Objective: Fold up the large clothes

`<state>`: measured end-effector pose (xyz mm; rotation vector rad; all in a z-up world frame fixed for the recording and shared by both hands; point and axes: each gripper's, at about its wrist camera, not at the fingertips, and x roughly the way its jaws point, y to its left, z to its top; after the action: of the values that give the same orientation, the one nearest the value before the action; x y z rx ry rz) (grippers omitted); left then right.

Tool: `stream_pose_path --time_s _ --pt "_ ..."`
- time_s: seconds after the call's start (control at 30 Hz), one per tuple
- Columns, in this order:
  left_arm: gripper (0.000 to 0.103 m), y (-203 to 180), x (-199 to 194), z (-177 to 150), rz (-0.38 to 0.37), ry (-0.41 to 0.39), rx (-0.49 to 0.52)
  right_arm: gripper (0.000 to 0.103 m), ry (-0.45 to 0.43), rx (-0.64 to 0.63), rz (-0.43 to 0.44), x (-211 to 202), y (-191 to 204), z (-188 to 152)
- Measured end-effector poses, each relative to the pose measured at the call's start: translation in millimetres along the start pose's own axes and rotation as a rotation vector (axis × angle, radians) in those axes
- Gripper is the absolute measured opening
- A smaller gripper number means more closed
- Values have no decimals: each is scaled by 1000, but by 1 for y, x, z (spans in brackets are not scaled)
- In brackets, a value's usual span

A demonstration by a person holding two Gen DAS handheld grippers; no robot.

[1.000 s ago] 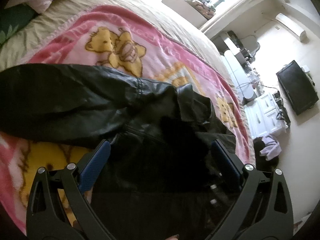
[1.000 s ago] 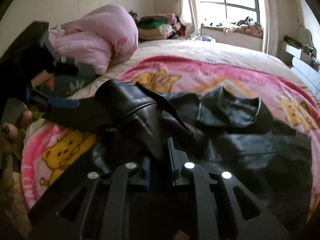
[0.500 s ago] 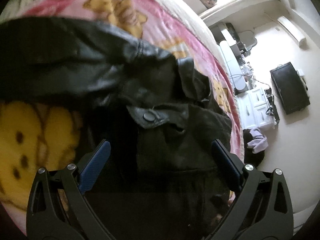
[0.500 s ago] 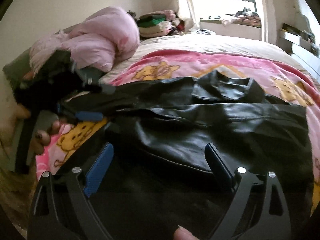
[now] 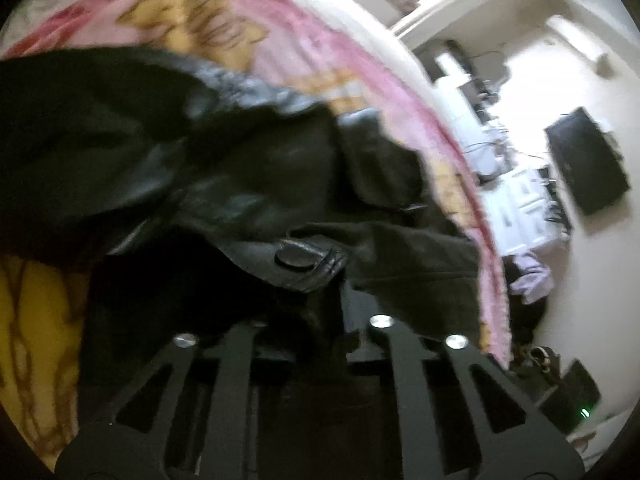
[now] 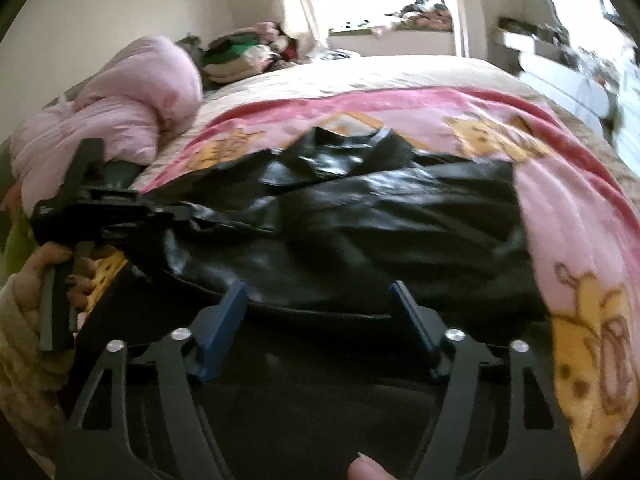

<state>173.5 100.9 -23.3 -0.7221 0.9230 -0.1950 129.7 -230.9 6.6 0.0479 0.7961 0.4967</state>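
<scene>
Lying across a pink cartoon-bear blanket on the bed, the black leather jacket fills the middle of both wrist views. In the right wrist view its collar sits at about 12 o'clock of the garment and its body spreads toward 3 o'clock, where the blanket shows again.

In the left wrist view the left gripper has its jaws drawn together, clamped on a dark fold of the jacket at 6 o'clock, just below a snap-button tab. The picture is blurred, so the exact edge held is hard to tell. The same gripper appears in the right wrist view at 9 o'clock, gripped by the person's left hand at the jacket's left end.

The right gripper has its blue-padded jaws standing apart, with the jacket's lower edge lying between and just beyond them; whether the pads touch the leather is unclear.

A pink duvet is bunched at 10 o'clock of the right wrist view, and piled clothes sit at 11 o'clock near the window. A dark flat screen hangs on the wall at 3 o'clock of the left wrist view.
</scene>
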Motion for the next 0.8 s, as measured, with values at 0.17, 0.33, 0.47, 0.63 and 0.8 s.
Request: stream_pose_path --time_s 0.17,0.33,0.47,0.63,0.8 --pt "2 -46 -54 4 -83 -149 160 53 -40 80 -74 -14 -38 15" --pt "2 -54 -61 5 -13 -218 299 39 -76 184 -177 -11 -76 40" --pt "2 -14 -34 6 29 -152 222 25 -66 275 -183 3 -102 56" --pt "2 9 -23 4 31 -125 189 22 -33 228 -214 29 -100 78" --pt "2 10 -21 8 39 -128 197 21 15 212 -242 67 -106 98"
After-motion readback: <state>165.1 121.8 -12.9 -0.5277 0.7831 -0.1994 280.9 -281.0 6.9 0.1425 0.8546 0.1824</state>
